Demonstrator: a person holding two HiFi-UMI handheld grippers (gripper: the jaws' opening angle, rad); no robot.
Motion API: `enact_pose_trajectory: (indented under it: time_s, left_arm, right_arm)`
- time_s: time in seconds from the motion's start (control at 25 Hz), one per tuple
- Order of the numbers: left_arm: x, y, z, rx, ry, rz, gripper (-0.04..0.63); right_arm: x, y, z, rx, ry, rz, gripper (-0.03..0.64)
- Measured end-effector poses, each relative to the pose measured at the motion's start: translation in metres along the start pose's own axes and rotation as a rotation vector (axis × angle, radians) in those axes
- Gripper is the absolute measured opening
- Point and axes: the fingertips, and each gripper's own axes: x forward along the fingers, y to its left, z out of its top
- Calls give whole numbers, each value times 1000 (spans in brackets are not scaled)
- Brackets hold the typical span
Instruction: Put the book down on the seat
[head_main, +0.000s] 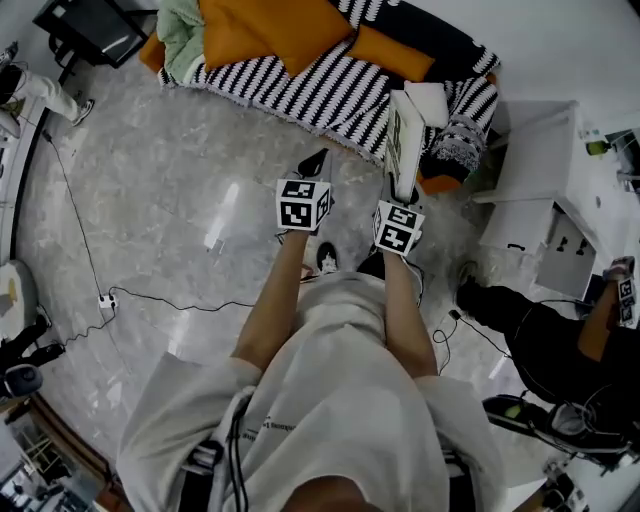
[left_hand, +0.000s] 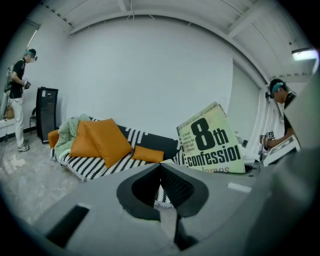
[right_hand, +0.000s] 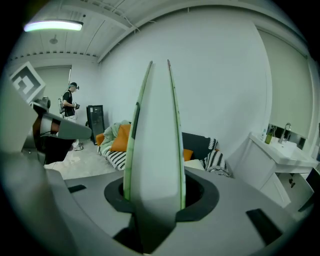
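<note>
Book: upright in the air, above the floor, just short of the sofa's front edge, towards its right end.
Right hand-held gripper: clamped on the book's lower end.
Left hand-held gripper: jaws together, nothing between them, beside the book.
Handling: probably a light, bendy paperback with slick covers. 1 grip low on the book looks enough. It should go flat on the bare striped seat, clear of the orange cushions.
</note>
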Motion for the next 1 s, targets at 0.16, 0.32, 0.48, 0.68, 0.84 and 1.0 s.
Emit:
enact_pose_trajectory:
  time_s: [0.16, 0.32, 0.48, 0.68, 0.84, 1.0]
  left_arm:
    - [4, 15, -5, -53, 8, 30, 8]
    - [19, 7, 6, -70, -8, 15, 8]
    - [32, 19, 10, -46, -4, 40, 8]
    - [63, 39, 42, 0, -11, 71, 8]
    - [88, 57, 73, -5, -17, 99, 8]
    - [118, 69, 89, -8, 10, 102, 8]
  right_arm:
    - [5, -8, -1, -21, 24, -6, 158]
    - [15, -15, 9, -58, 23, -1, 158]
    - [45, 0, 17, -69, 13, 57, 158]
    - [93, 11, 44, -64, -3, 126, 158]
    - [133, 17, 78, -74, -8, 163, 158]
    - [168, 19, 96, -84, 14, 200, 158]
